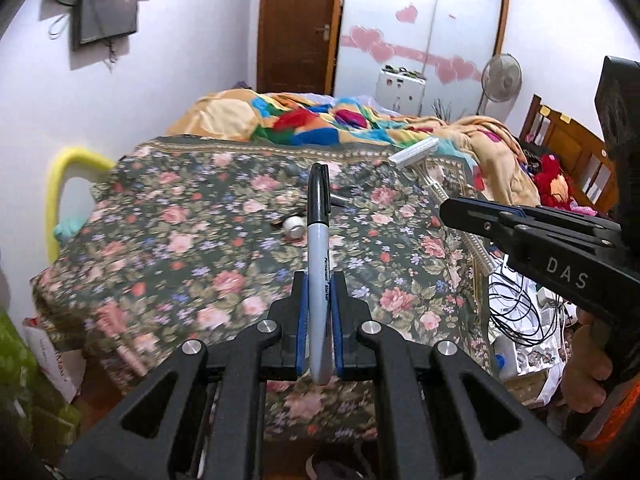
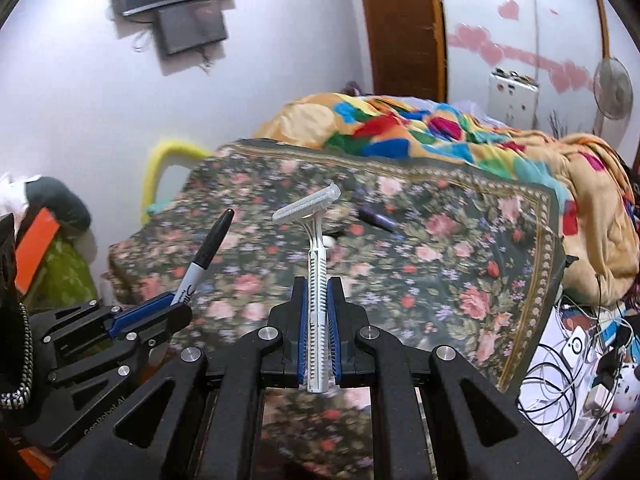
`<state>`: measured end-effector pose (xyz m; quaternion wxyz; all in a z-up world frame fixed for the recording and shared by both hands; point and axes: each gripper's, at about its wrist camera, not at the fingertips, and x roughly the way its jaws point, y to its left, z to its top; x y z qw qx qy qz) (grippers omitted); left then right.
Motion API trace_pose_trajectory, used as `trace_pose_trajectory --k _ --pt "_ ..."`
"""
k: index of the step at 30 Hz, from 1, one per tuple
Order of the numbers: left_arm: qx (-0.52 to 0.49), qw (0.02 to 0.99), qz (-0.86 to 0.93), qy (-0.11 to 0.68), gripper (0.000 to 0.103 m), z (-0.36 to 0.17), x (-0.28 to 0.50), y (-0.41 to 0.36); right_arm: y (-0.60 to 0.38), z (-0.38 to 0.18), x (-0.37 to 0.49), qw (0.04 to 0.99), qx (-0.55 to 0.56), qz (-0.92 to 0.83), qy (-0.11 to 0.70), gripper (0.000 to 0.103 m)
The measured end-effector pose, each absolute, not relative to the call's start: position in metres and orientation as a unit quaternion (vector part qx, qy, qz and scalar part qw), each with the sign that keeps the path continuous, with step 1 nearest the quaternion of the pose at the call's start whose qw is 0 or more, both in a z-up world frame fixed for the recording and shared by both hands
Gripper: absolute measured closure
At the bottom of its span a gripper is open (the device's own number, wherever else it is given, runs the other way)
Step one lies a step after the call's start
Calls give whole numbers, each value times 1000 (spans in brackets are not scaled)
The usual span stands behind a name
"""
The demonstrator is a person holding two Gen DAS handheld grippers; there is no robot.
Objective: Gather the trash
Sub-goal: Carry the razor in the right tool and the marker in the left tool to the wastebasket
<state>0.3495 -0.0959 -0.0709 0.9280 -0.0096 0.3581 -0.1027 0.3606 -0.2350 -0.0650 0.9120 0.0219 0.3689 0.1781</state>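
The left tool (image 1: 318,300) pinches a grey permanent marker (image 1: 318,240) low on its barrel, black cap pointing away, while the right tool (image 2: 319,300) clamps a white disposable razor (image 2: 318,280) by its ribbed handle, blade head up and forward. Both items hang clear above the bed's floral bedspread (image 1: 180,240), where a small white cap-like piece (image 1: 295,227) and a dark pen-like object (image 2: 376,218) lie uncollected. Behind them is a rumpled, brightly coloured blanket (image 1: 312,120). No bin shows in either view. With each piece gripped near one end, a quick swing could lever it loose, likely dropping it into the cable tangle (image 2: 560,368) beside the bed.
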Motion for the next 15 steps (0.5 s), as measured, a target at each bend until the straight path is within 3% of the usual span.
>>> trace_pose_trajectory --k 15 --pt "-59 935 -1 349 94 -64 237 29 -135 -48 281 896 -24 265 356 94"
